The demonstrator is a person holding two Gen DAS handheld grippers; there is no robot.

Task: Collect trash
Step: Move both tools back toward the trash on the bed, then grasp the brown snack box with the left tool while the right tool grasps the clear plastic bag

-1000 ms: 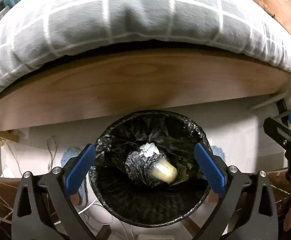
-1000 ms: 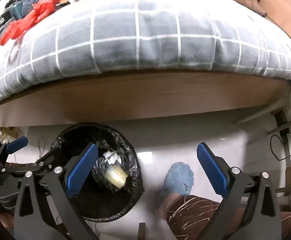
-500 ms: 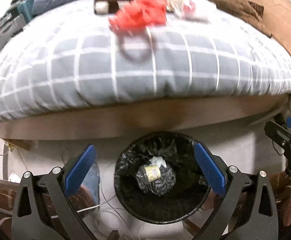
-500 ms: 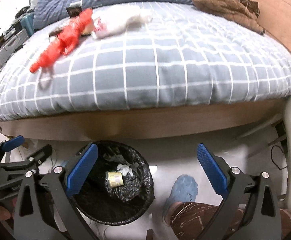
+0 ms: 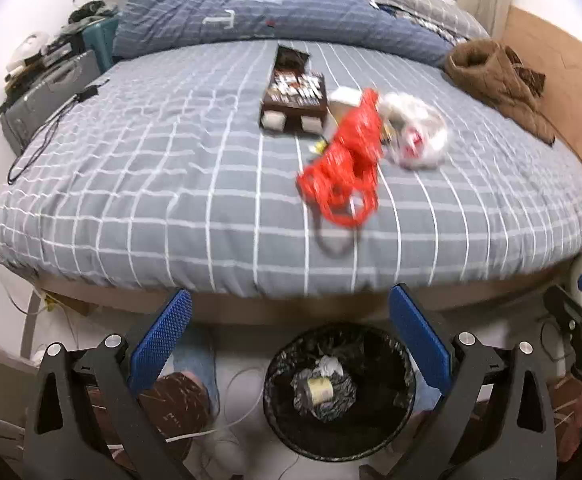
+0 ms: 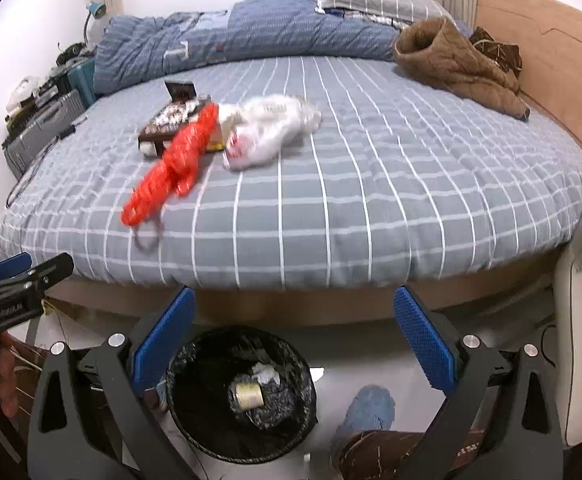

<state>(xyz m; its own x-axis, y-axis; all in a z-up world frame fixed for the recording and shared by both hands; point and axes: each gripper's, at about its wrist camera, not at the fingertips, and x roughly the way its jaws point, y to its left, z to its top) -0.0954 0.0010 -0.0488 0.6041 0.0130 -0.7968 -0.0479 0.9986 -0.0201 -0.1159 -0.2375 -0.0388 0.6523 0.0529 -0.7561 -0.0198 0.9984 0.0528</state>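
Observation:
A round bin with a black liner (image 5: 387, 344) (image 6: 195, 356) stands on the floor by the bed; a cup (image 5: 320, 389) (image 6: 247, 395), a black bag and a white tissue lie in it. On the bed lie a red plastic bag (image 5: 345, 156) (image 6: 175, 160), a white plastic bag (image 5: 413, 132) (image 6: 269, 128) and a dark box (image 5: 295, 94) (image 6: 169, 118). My left gripper (image 5: 289, 340) is open and empty above the bin. My right gripper (image 6: 291, 336) is open and empty, above the bin's right side.
The bed (image 5: 171, 160) has a grey checked sheet, a blue duvet (image 5: 271, 12) and a brown jacket (image 5: 495, 76). A suitcase (image 5: 47, 96) stands at the left. A blue slipper (image 6: 371, 408) and cables lie on the floor. A wooden headboard (image 6: 551, 64) is at the right.
Both grippers have risen well above the bin, so the bed top and its trash have come into view. Both stay open and empty.

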